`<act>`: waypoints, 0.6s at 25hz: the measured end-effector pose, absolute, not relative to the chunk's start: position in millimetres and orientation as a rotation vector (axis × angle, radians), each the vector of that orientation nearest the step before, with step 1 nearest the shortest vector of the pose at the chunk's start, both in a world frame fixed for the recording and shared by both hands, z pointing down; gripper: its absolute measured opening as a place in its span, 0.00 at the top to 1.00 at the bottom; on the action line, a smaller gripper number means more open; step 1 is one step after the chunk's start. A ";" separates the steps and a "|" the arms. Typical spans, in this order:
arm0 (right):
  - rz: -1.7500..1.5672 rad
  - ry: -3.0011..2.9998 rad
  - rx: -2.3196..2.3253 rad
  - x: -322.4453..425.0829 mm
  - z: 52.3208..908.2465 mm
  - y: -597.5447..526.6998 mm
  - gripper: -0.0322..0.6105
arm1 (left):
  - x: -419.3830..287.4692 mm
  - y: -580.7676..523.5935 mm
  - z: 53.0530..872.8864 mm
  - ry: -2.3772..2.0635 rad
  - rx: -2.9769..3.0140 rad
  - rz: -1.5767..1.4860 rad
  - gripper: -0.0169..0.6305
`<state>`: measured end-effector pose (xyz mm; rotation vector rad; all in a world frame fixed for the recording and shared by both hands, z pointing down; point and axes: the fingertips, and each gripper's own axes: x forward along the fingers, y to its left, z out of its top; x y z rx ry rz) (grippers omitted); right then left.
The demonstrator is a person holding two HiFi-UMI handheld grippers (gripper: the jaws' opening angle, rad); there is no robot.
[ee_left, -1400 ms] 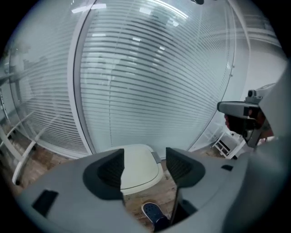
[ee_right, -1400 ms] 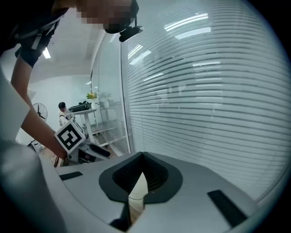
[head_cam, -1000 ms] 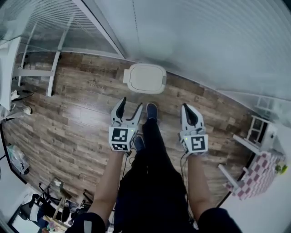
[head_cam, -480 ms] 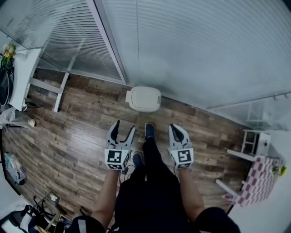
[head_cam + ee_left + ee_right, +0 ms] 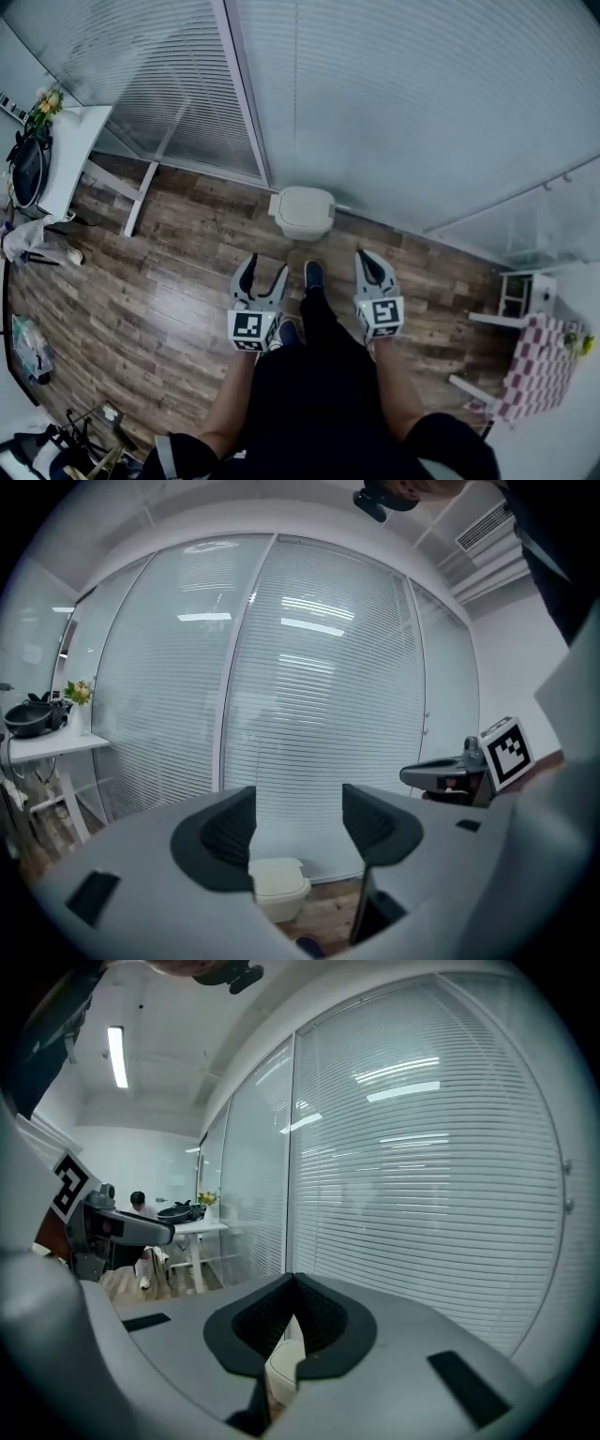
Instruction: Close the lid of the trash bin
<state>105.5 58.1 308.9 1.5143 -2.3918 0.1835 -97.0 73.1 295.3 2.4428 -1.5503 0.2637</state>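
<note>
Bare brown wood-plank floor [image 5: 169,272] lies open between the two tongs and the cream plastic trash bin [image 5: 303,210], whose lid is down. The bin stands against a frosted glass wall with horizontal blinds [image 5: 403,112], which blocks any way behind it. The floor to the bin's left and right is open. The person's dark shoe [image 5: 314,275] sits between the left tongs [image 5: 263,269] and the right tongs [image 5: 367,259], just short of the bin. A white worktop on legs [image 5: 70,155] stands well off to the left, and a white shelf unit [image 5: 521,292] well off to the right.
</note>
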 end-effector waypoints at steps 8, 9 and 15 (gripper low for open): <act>0.092 -2.401 1.573 109.6 290.7 93.0 0.94 | -110.6 114.0 280.8 -1.550 2.478 0.227 0.56; 0.088 -2.402 1.572 108.9 292.7 96.3 0.94 | -112.0 117.8 280.1 -1.552 2.479 0.225 0.56; 0.085 -2.405 1.555 95.3 291.1 127.4 0.94 | -120.9 151.8 286.6 -1.553 2.466 0.211 0.56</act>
